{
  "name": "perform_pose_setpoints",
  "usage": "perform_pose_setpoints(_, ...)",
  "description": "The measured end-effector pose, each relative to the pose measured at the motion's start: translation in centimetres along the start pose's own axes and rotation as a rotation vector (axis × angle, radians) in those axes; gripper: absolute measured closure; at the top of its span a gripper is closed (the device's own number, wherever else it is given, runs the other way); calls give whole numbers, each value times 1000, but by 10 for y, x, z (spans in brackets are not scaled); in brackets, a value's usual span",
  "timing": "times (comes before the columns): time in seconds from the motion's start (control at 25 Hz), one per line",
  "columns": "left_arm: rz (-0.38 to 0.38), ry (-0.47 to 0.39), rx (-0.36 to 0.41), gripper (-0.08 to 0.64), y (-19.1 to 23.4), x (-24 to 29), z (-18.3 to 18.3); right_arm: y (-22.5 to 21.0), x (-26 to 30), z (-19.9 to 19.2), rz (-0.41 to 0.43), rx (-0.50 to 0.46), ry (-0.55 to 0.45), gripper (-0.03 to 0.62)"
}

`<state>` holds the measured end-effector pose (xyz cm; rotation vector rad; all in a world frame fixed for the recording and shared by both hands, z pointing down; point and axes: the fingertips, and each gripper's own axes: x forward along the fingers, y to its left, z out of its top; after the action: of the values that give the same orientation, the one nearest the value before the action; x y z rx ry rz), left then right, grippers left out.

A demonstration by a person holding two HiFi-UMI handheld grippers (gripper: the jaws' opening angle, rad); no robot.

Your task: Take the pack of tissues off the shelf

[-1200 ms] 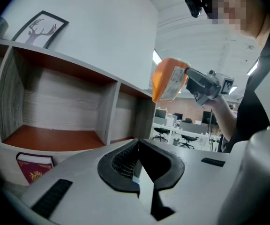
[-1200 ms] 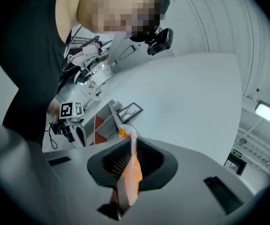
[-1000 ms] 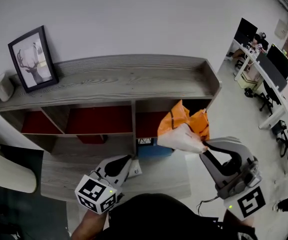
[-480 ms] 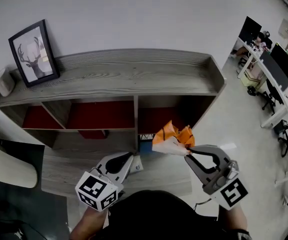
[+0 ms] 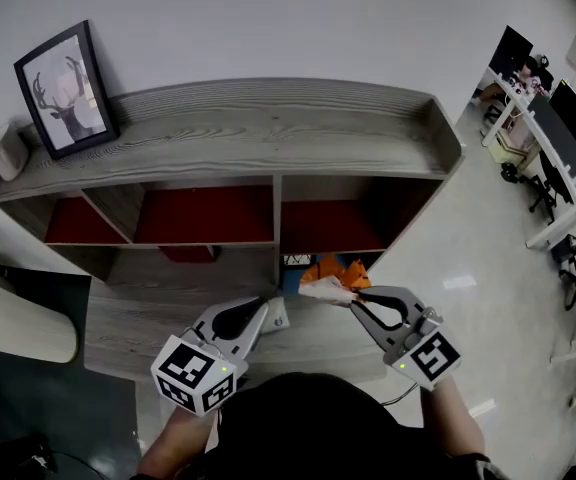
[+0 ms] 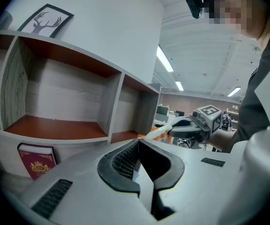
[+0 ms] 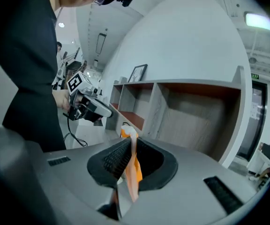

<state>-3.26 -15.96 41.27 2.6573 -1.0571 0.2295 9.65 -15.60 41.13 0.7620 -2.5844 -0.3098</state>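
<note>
My right gripper (image 5: 353, 299), fingers pinching the pack of tissues (image 5: 334, 271), now sits lower, clear of the shelf (image 5: 268, 133); removal looks done. Left gripper (image 5: 265, 314) fingers pressed together.

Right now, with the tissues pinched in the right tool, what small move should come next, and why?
Probably lower the right tool slightly and set the pack on the ledge: the pack is already out of the shelf, hanging over the ledge, gripped only by one edge.

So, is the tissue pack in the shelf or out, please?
Out: the right tongs grip the tissue pack clear of the shelf compartments.
</note>
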Motion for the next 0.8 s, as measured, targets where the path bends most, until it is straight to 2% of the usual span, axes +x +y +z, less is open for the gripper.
perform_pose_setpoints(0.12,0,4,-1,545,0,1,-1,5,11,-25,20,63,36,552)
perform_pose_setpoints(0.32,-2,6,4,545,-1,2,0,8,19,-50,17,114,70,552)
perform_pose_setpoints(0.52,0,6,10,545,-1,3,2,11,27,-62,-3,63,121,552)
perform_pose_setpoints(0.8,12,13,3,545,4,3,-3,13,43,-86,-7,88,149,552)
